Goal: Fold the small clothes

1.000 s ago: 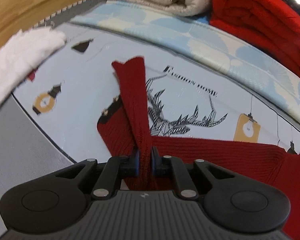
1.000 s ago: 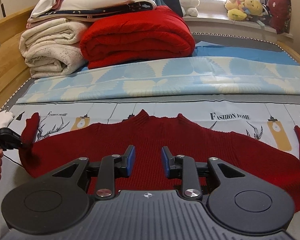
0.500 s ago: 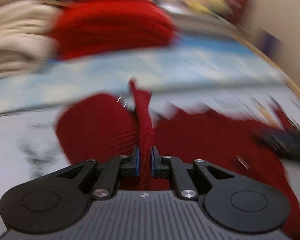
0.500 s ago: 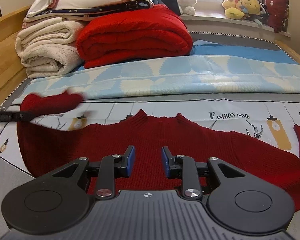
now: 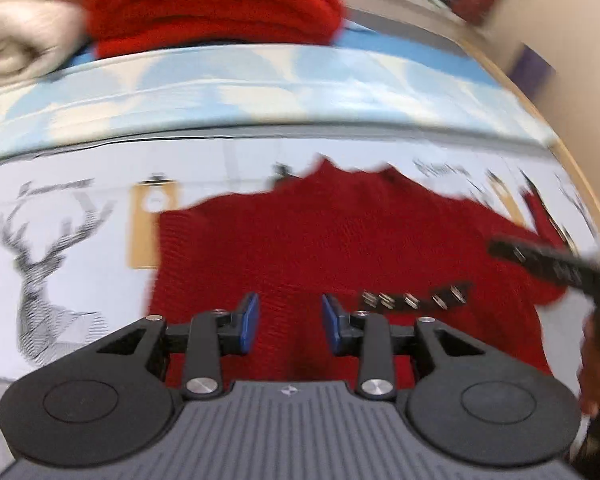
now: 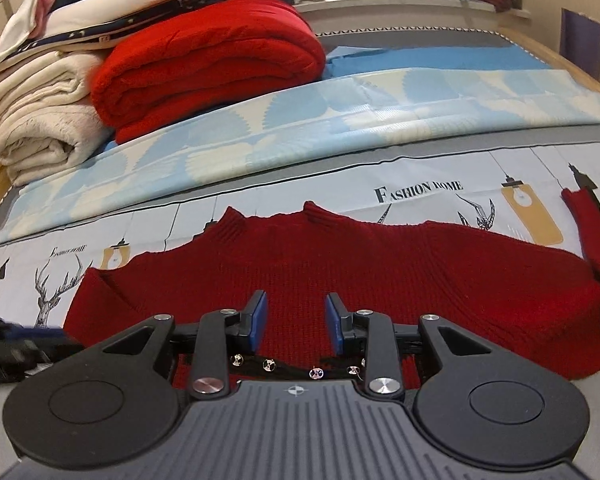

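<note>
Red sweater (image 6: pixel 340 272) lies flat on the bed's printed sheet (image 6: pixel 420 184), long axis running left to right across both views, collar (image 6: pixel 276 216) at the far edge, away from both grippers. Left sleeve is already folded in across the body: its dark cuff with the shiny studs (image 6: pixel 314 372) sits on the near hem area, right under the right gripper (image 6: pixel 296 322). Right sleeve (image 6: pixel 592 220) is unfolded, sticking out and up toward the far right corner, well apart from both sets of fingers. The right hand is the nearer one to it, so I'd expect that sleeve to be its job. Left gripper (image 5: pixel 288 322): fingers opening, gap moderate, nothing between the blue pads, sweater just below and ahead of them, no cloth pinched. Left view is motion-blurred, so whether the tips brush the knit I cannot tell. Right gripper: fingers also easing apart, similar moderate gap, empty, hovering over the hem with the studded cuff just beneath. Stacked blankets (image 6: pixel 204 64) at the far left are clear of the work.
</note>
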`<state>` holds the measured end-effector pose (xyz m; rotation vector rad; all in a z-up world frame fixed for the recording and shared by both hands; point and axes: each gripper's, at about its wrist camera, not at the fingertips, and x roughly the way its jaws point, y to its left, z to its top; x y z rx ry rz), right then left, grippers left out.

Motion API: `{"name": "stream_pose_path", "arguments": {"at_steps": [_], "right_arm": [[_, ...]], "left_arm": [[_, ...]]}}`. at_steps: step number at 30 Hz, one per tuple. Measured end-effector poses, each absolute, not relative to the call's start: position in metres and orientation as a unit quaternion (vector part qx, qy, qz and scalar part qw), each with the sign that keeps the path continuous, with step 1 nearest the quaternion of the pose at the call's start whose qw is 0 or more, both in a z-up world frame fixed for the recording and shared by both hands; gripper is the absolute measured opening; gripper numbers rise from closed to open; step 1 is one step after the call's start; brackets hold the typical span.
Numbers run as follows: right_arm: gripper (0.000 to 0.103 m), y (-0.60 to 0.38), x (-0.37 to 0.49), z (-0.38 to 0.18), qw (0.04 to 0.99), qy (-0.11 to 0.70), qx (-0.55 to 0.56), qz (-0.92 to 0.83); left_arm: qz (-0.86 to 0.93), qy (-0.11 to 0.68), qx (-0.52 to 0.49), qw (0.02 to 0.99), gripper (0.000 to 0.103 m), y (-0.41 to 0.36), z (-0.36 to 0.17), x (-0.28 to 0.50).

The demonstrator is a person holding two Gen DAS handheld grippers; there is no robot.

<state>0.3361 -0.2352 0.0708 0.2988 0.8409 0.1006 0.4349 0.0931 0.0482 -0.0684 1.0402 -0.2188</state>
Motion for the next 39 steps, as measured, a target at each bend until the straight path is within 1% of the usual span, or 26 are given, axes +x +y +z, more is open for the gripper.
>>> {"name": "stream_pose_path", "arguments": {"at_steps": [4,8,10,14,15,16,18,24,26,27,28,29,30,31,33,39], "right_arm": [[0.033,-0.241,0.342,0.062,0.891,0.417,0.176,0.033],[0.034,-0.252,0.347,0.042,0.857,0.456,0.241,0.016],[0.044,-0.254,0.348,0.026,0.837,0.484,0.256,-0.003],[0.054,-0.261,0.352,-0.007,0.795,0.54,0.27,-0.061],[0.059,-0.263,0.351,-0.015,0.782,0.553,0.278,-0.07],[0.062,-0.264,0.351,-0.022,0.772,0.564,0.283,-0.076],[0.062,-0.261,0.35,-0.03,0.766,0.576,0.272,-0.084],[0.068,-0.248,0.35,-0.035,0.782,0.575,0.229,-0.07],[0.058,-0.244,0.349,-0.034,0.79,0.569,0.219,-0.063],[0.034,-0.243,0.35,-0.032,0.795,0.563,0.218,-0.052],[0.018,-0.242,0.351,-0.028,0.8,0.558,0.216,-0.044],[0.011,-0.239,0.351,-0.024,0.808,0.551,0.203,-0.044],[0.008,-0.237,0.351,-0.019,0.818,0.539,0.196,-0.037],[0.007,-0.236,0.352,-0.013,0.826,0.527,0.196,-0.027],[0.006,-0.234,0.352,-0.001,0.841,0.502,0.2,-0.007],[0.006,-0.227,0.353,0.041,0.889,0.428,0.159,0.026]], "left_arm": [[-0.019,0.499,-0.06,0.864,0.038,0.128,0.05,0.442],[0.017,0.493,-0.05,0.869,0.038,0.143,0.055,0.444],[0.013,0.491,-0.052,0.869,0.038,0.144,0.058,0.444],[0.009,0.488,-0.051,0.871,0.038,0.138,0.059,0.443],[0.008,0.488,-0.048,0.871,0.038,0.135,0.059,0.443],[0.006,0.489,-0.044,0.871,0.038,0.132,0.056,0.444],[0.0,0.493,-0.029,0.869,0.038,0.123,0.052,0.445],[-0.015,0.485,-0.006,0.874,0.038,0.102,0.053,0.449],[-0.021,0.482,-0.006,0.876,0.038,0.098,0.055,0.451],[-0.024,0.481,-0.006,0.876,0.038,0.096,0.055,0.452],[-0.025,0.482,-0.005,0.876,0.038,0.095,0.054,0.452],[-0.026,0.483,-0.004,0.875,0.038,0.094,0.053,0.453],[-0.024,0.483,-0.003,0.875,0.038,0.094,0.053,0.454],[-0.023,0.484,-0.003,0.875,0.038,0.094,0.053,0.455],[-0.021,0.484,-0.005,0.875,0.038,0.096,0.053,0.456],[-0.012,0.48,-0.007,0.877,0.038,0.102,0.056,0.457]]}}
